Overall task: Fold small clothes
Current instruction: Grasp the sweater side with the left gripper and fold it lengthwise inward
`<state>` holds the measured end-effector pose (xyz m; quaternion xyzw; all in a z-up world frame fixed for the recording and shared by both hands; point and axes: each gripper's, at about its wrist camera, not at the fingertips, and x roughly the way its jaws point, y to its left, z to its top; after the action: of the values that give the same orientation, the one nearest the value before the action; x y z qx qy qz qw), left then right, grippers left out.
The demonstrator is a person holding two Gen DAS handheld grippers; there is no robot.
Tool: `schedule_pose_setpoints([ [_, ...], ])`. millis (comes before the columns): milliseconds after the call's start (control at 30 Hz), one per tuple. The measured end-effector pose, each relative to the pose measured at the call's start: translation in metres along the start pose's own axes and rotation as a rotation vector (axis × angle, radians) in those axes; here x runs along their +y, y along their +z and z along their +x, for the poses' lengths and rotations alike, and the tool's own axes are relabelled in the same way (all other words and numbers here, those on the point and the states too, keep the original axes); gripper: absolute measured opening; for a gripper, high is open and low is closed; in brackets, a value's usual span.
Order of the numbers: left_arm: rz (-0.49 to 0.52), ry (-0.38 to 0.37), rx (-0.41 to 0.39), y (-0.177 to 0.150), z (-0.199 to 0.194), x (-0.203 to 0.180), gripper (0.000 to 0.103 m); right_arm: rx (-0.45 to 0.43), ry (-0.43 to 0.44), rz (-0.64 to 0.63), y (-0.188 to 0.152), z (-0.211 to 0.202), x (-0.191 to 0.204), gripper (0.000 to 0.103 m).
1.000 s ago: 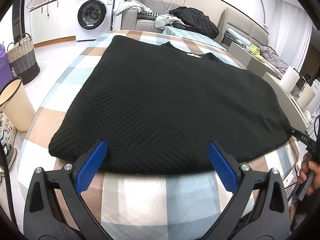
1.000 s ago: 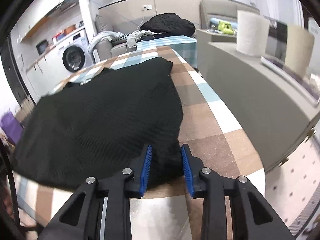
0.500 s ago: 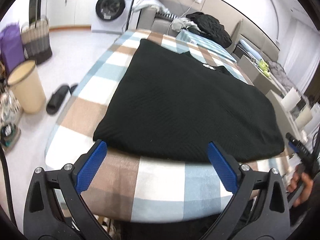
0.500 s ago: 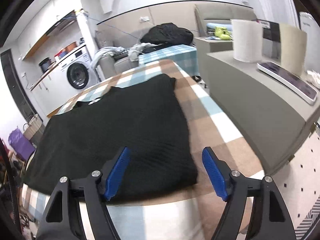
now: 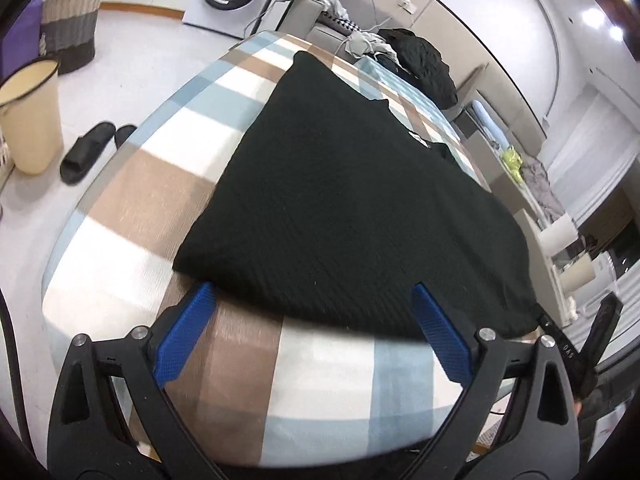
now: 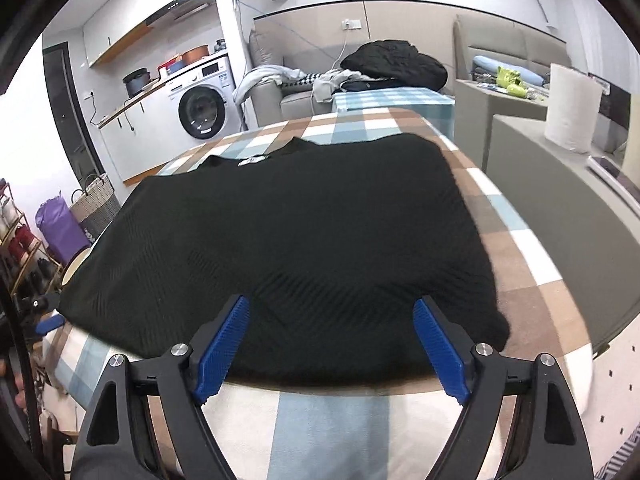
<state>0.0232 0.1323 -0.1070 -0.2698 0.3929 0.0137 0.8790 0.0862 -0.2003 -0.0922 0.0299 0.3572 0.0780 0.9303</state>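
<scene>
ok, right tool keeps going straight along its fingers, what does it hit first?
Most likely the black garment: the right tool is open, angled down, empty, its jaws just opened, and the cloth's near hem lies right ahead between the fingers on the checked table. Depth is hard to judge.

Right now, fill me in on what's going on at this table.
A person with a two-finger gripper in each hand is folding a black textured knit top laid flat on the blue, brown and white checked tablecloth. The right gripper has just been opening and holds nothing; its blue pads straddle the garment's near hem. The left gripper is open too, just short of the near left corner. No fold is visible yet.
</scene>
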Motion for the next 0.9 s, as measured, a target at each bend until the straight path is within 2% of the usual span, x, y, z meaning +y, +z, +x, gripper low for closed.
schedule_pose_setpoints([
  [67, 0.002, 0.017, -0.027, 0.003, 0.005, -0.002, 0.093, 0.013, 0.01, 0.01, -0.003, 0.004, -0.001, 0.086],
  [133, -0.003, 0.032, -0.04, 0.01, 0.011, -0.003, 0.086, 0.02, 0.02, 0.015, -0.004, 0.006, -0.001, 0.086],
  [233, -0.012, 0.063, -0.064, 0.016, 0.019, -0.005, 0.067, 0.022, 0.027, 0.016, -0.005, 0.007, -0.002, 0.086],
  [367, 0.0, 0.143, -0.069, 0.023, 0.029, -0.008, 0.036, 0.03, 0.035, 0.03, -0.005, 0.01, -0.004, 0.086],
  [467, -0.002, 0.152, -0.065, 0.028, 0.036, -0.01, 0.016, 0.033, 0.035, 0.036, -0.005, 0.011, -0.004, 0.086],
  [500, 0.007, 0.152, -0.074, 0.028, 0.036, -0.01, 0.013, 0.035, 0.036, 0.038, -0.004, 0.011, -0.005, 0.086],
  [700, 0.043, 0.121, -0.11, 0.024, 0.017, -0.005, 0.011, 0.024, 0.018, 0.042, -0.003, 0.009, -0.009, 0.086],
  [900, 0.087, 0.17, -0.161, 0.022, 0.001, -0.007, 0.011, 0.023, 0.021, 0.065, -0.001, 0.009, -0.014, 0.086],
])
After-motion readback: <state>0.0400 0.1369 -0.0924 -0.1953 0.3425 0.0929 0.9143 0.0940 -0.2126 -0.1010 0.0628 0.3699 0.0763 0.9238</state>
